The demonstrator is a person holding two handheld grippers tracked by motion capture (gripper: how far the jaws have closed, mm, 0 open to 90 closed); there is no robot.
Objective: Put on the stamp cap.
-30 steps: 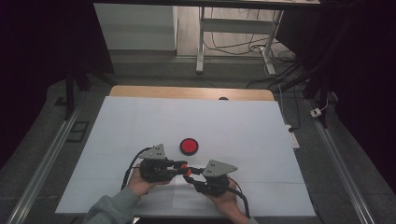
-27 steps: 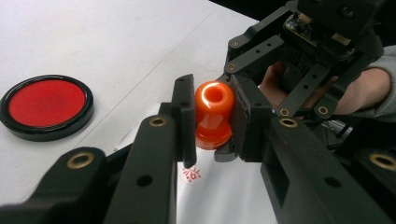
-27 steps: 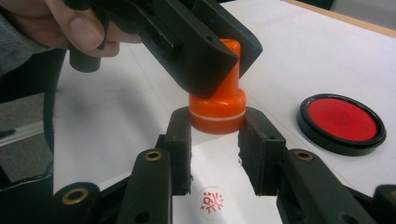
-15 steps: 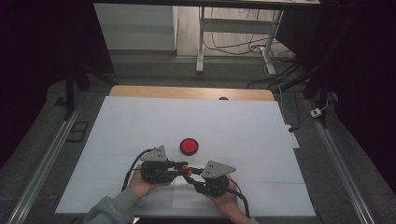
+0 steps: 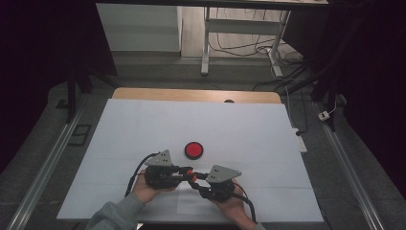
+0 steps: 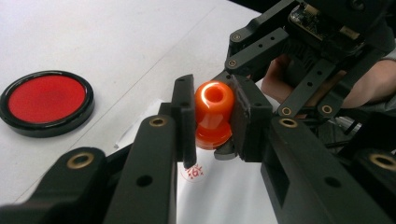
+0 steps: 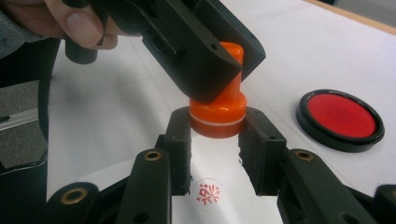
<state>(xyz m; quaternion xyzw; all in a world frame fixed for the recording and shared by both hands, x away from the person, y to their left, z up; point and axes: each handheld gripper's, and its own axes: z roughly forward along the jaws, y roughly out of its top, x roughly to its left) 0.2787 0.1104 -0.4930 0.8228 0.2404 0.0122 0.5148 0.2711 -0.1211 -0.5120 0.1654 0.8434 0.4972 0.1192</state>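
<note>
**Both grippers on one small stamp**

The white surface carries a sheet of paper at its near edge, with a red ink pad at about 12 o'clock from the two grippers. The left gripper and the right gripper meet nose to nose over the paper, both with jaws narrow and closed on the same orange stamp: the left pinches its rounded head, the right its wider base collar.

The stamp hangs just above a red print on the paper. It looks like light, hard, glossy plastic, so probably stiff but slippery under flat pads. The waist between head and collar seems the surest hold, since it keeps the stamp from sliding up or down.
</note>
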